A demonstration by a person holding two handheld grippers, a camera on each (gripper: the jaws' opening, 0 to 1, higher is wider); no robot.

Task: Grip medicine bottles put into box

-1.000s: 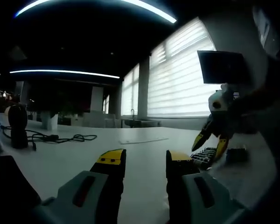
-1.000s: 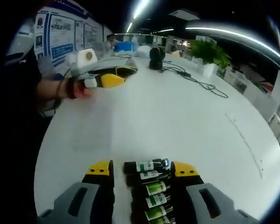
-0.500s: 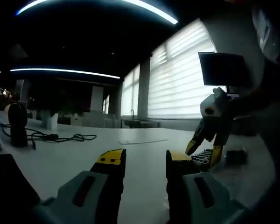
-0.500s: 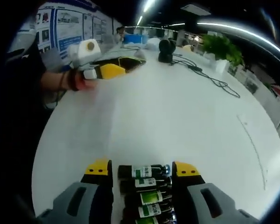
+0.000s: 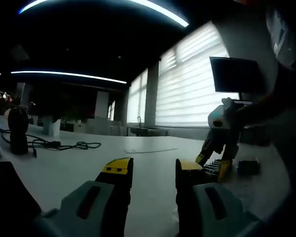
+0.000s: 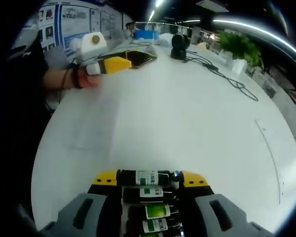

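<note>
Between the yellow tips of my right gripper [image 6: 149, 178] lie the medicine bottles [image 6: 147, 195] — dark little bottles with green and white labels, lying on their sides in a row that runs back toward me, each one crosswise to the jaws. The farthest bottle [image 6: 147, 177] spans the whole gap from tip to tip, its silver cap at the right tip; the jaws stand apart on either side of the row, and I cannot tell whether they are pressing on the bottles or only flanking them. The bottles rest on the white table [image 6: 187, 118], which stretches away bare in front of them. Far to the left my left hand [image 6: 88, 80] holds the left gripper [image 6: 138, 58], its yellow and black jaws pointing out across the tabletop. At the far end stand a black round device [image 6: 179, 45] with a cable [image 6: 222, 75] trailing from it, a green plant [image 6: 240, 48] and posters on the wall [image 6: 69, 27]. In the left gripper view my left gripper [image 5: 154, 168] has its jaws apart with nothing between them, only table [image 5: 64, 170] beyond. Off to the right the right gripper [image 5: 213, 164] comes down over the row of bottles [image 5: 213, 167], and a small dark box [image 5: 248, 167] sits just right of them. Behind are bright blinds [image 5: 192, 89] and a dark screen [image 5: 235, 74].
</note>
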